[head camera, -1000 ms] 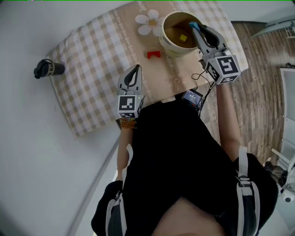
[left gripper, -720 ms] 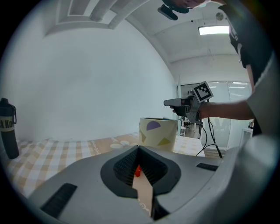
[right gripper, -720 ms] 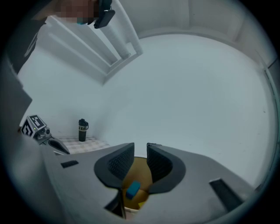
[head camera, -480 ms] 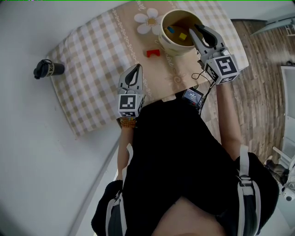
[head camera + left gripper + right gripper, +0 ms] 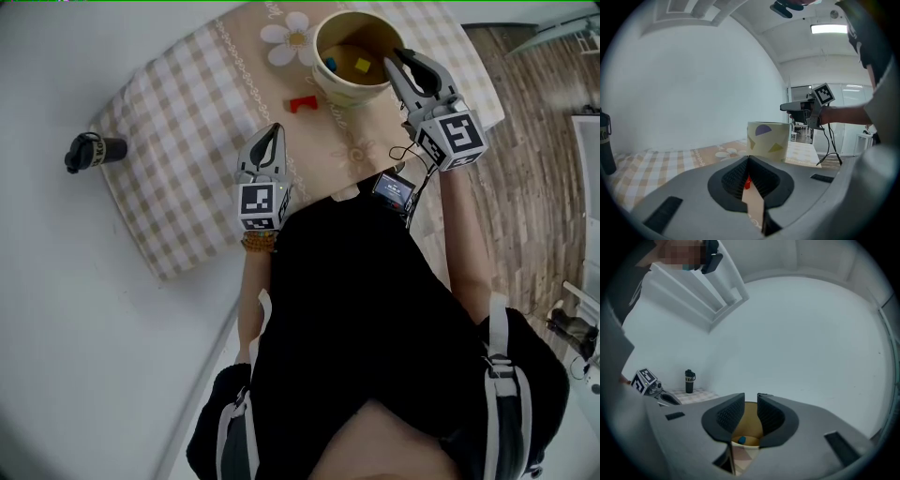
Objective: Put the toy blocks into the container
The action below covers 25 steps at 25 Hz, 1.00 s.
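Observation:
A cream container stands at the far end of the checked tablecloth, with a blue block and a yellow block inside. A red block lies on the cloth just left of it. My right gripper hovers at the container's right rim; its jaws are closing with nothing between them. In the right gripper view the blue block shows in the container beyond the jaws. My left gripper is shut and empty, pointing at the red block and container.
A dark bottle lies off the cloth's left end on the white surface. The tablecloth covers a small table, with wooden floor to its right. The person's black-clad body fills the lower head view.
The blue block left my right gripper and now lies in the container. The right gripper drew back from above the opening to its right rim. The left gripper stayed put.

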Each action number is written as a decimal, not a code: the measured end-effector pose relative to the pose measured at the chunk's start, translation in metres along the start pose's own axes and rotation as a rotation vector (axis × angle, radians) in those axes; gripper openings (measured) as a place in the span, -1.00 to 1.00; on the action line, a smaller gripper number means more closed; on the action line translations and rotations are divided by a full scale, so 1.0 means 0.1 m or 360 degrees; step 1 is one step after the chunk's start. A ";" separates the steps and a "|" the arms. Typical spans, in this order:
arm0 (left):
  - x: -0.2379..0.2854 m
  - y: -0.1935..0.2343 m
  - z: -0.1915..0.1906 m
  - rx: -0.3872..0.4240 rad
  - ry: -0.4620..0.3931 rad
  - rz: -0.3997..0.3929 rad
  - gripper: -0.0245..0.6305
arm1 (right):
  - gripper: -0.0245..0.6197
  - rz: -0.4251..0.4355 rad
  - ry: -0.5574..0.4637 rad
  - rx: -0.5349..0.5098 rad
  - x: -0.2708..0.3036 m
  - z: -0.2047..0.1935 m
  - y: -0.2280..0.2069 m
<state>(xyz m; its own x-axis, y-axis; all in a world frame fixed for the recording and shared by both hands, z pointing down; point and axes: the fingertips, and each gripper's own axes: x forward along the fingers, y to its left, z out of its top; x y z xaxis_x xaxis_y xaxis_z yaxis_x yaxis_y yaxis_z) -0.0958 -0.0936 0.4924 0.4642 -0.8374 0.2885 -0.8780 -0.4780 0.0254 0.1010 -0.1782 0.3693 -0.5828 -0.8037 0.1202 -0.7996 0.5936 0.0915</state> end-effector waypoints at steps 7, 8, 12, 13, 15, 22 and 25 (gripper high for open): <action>0.27 0.09 -0.16 0.0018 0.0100 0.0018 -0.91 | -0.66 -0.0035 0.0021 0.0040 -0.20 -0.14 0.01; 0.31 0.10 -0.20 0.0018 0.0120 0.0020 -0.91 | -0.66 -0.0041 0.0028 0.0044 -0.24 -0.15 0.01; 0.50 0.11 -0.38 0.0002 0.0221 -0.0005 -0.76 | -0.66 -0.0057 0.0049 0.0064 -0.37 -0.21 0.04; 0.54 0.11 -0.43 -0.0003 0.0247 -0.0012 -0.72 | -0.66 -0.0062 0.0053 0.0068 -0.40 -0.22 0.04; 0.63 0.11 -0.53 -0.0006 0.0296 -0.0012 -0.71 | -0.66 -0.0076 0.0059 0.0078 -0.45 -0.25 0.05; 0.81 0.09 -0.78 -0.0018 0.0421 0.0001 -0.70 | -0.66 -0.0111 0.0081 0.0110 -0.58 -0.34 0.07; 0.83 0.10 -0.79 -0.0040 0.0418 0.0013 -0.68 | -0.66 -0.0110 0.0095 0.0115 -0.59 -0.38 0.09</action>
<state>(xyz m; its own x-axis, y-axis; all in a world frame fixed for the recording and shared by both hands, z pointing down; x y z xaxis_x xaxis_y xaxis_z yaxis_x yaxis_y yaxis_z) -0.0752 -0.1470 0.5925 0.4141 -0.7421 0.5272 -0.8856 -0.4623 0.0448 0.1341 -0.1235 0.4010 -0.5177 -0.8375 0.1749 -0.8474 0.5302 0.0301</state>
